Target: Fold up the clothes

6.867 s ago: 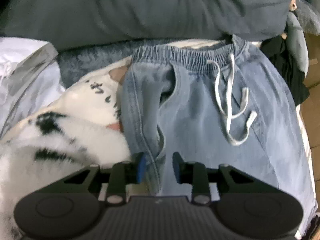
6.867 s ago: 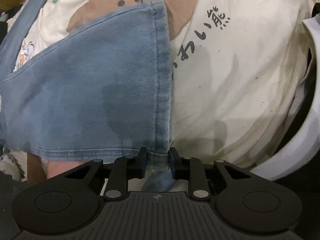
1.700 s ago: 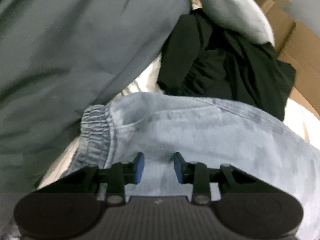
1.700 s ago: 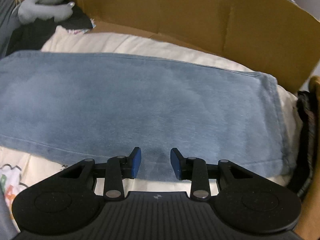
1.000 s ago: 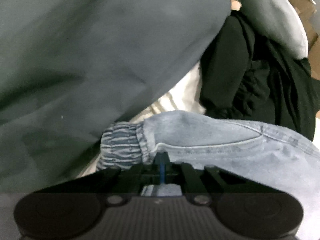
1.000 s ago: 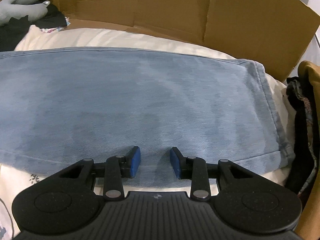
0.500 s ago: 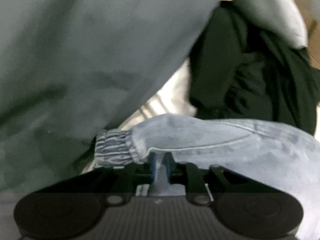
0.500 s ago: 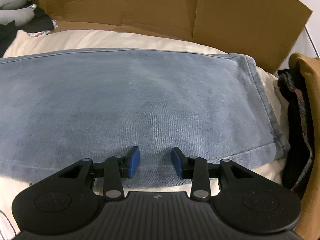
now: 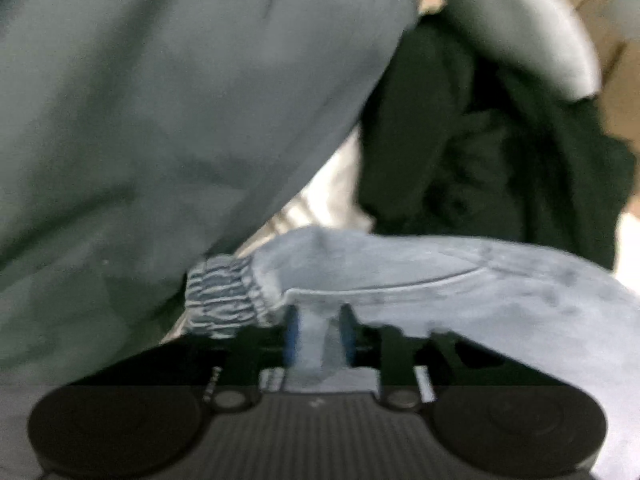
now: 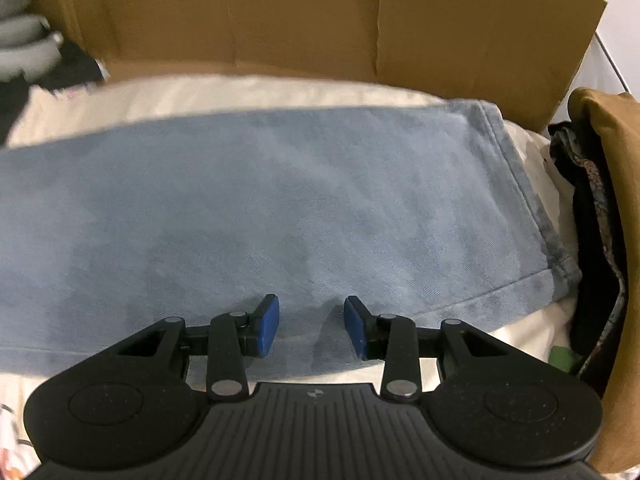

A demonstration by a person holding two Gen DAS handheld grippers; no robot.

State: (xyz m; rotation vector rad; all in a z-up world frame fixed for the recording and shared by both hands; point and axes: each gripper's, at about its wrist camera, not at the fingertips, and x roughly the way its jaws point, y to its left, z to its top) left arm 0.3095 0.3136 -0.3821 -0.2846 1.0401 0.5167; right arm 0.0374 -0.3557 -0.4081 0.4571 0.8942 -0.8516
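Light blue jeans lie flat on a cream bedcover. The left wrist view shows their elastic waistband and a pocket seam. My left gripper sits at the waist edge with its jaws opening. A pinched-up fold of denim still stands between the blue pads, and the picture is blurred. In the right wrist view the folded jeans legs stretch across, hem at the right. My right gripper is open, low over the near edge of the leg, nothing gripped.
A large grey-green cushion crowds the waistband from the left. A black garment lies behind the jeans. A cardboard wall runs behind the legs. Dark and mustard clothes are stacked at the right. The cream bedcover shows around the jeans.
My left gripper closed on the waist edge of the jeans, then its pads spread apart again with the fold still between them. The right gripper has shifted slightly toward the hem, still open.
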